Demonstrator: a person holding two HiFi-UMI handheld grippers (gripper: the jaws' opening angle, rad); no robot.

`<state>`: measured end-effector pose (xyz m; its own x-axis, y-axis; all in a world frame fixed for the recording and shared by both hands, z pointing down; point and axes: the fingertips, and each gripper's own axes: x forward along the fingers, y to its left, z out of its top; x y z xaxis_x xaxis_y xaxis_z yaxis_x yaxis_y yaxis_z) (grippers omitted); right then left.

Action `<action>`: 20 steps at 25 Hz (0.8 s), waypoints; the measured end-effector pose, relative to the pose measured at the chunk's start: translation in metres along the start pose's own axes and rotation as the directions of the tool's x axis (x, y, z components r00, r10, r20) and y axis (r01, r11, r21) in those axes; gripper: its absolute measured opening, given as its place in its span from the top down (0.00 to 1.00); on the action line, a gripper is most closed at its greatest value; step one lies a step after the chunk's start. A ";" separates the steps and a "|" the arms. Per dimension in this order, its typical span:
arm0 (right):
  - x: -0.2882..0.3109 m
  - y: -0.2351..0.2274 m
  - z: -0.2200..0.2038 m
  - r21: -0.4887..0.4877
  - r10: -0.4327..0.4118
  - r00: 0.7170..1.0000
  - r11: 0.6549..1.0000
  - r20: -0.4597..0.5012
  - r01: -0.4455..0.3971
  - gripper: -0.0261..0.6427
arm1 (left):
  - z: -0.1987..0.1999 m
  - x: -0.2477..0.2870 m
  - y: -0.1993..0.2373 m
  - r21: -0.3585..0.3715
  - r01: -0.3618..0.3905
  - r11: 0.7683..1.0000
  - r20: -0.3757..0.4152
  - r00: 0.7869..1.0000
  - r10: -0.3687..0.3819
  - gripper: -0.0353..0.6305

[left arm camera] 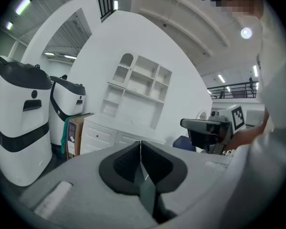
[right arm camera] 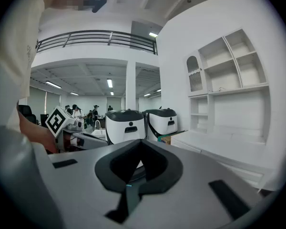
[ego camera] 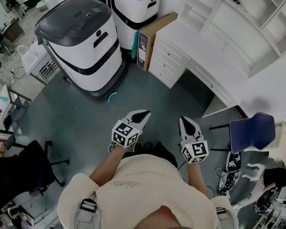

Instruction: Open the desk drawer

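Both the left claw and the right claw sit pressed together, empty, well apart from the white table, whose drawer at one o'clock looks rigid and light, best pulled by its small central knob.

An open-plan robotics lab in an office hall: two white machines with dark lids stand ahead and left of the left gripper. A white desk with drawers and wall shelves lie ahead of the right gripper, a blue chair to its right, a railed mezzanine and strip lights beyond
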<state>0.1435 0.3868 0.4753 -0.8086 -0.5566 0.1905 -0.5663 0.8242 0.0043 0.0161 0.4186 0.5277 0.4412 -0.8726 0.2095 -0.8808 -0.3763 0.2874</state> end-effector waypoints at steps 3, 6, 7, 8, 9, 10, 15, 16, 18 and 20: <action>0.003 -0.005 -0.001 0.016 -0.021 1.000 1.000 0.014 0.021 0.97 | 0.009 0.000 0.004 0.015 0.019 1.000 0.014 1.000 -0.019 0.92; 0.004 -0.010 -0.002 0.032 -0.044 0.999 0.999 0.015 0.043 0.97 | 0.015 0.000 0.008 0.042 0.018 0.999 0.025 1.000 -0.019 0.92; 0.004 -0.011 -0.003 0.033 -0.048 0.999 0.998 0.009 0.048 0.97 | 0.017 0.001 0.010 0.051 0.012 0.999 0.026 1.000 -0.014 0.92; 0.005 -0.012 -0.004 0.034 -0.051 0.999 0.998 0.004 0.051 0.97 | 0.018 0.003 0.013 0.059 0.006 0.998 0.026 1.000 -0.007 0.92; 0.005 -0.013 -0.006 0.037 -0.053 0.999 0.998 -0.002 0.053 0.97 | 0.019 0.005 0.015 0.066 -0.001 0.998 0.026 1.000 -0.001 0.92; 0.004 -0.015 -0.009 0.042 -0.053 0.999 0.998 -0.009 0.053 0.97 | 0.019 0.008 0.017 0.072 -0.006 0.997 0.025 1.000 0.004 0.92; 0.012 -0.030 -0.021 0.059 -0.053 0.997 0.997 -0.051 0.056 0.97 | 0.014 0.031 0.021 0.024 0.021 1.000 0.010 1.000 -0.021 0.92; 0.016 -0.033 -0.022 0.061 -0.053 0.997 0.997 -0.054 0.056 0.97 | 0.012 0.036 0.024 0.014 0.024 1.000 -0.006 1.000 -0.024 0.92; 0.029 -0.043 -0.022 0.062 -0.050 0.997 0.997 -0.052 0.053 0.97 | 0.010 0.045 0.030 0.019 0.023 1.000 -0.040 0.999 -0.022 0.92; 0.046 -0.058 -0.020 0.067 -0.045 0.998 0.997 -0.043 0.048 0.97 | 0.016 0.059 0.039 0.036 0.020 0.999 -0.052 0.998 -0.018 0.92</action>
<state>0.1425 0.3161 0.5034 -0.7745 -0.5884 0.2324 -0.6140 0.7876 -0.0522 0.0053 0.3481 0.5363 0.4652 -0.8484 0.2525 -0.8775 -0.4045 0.2576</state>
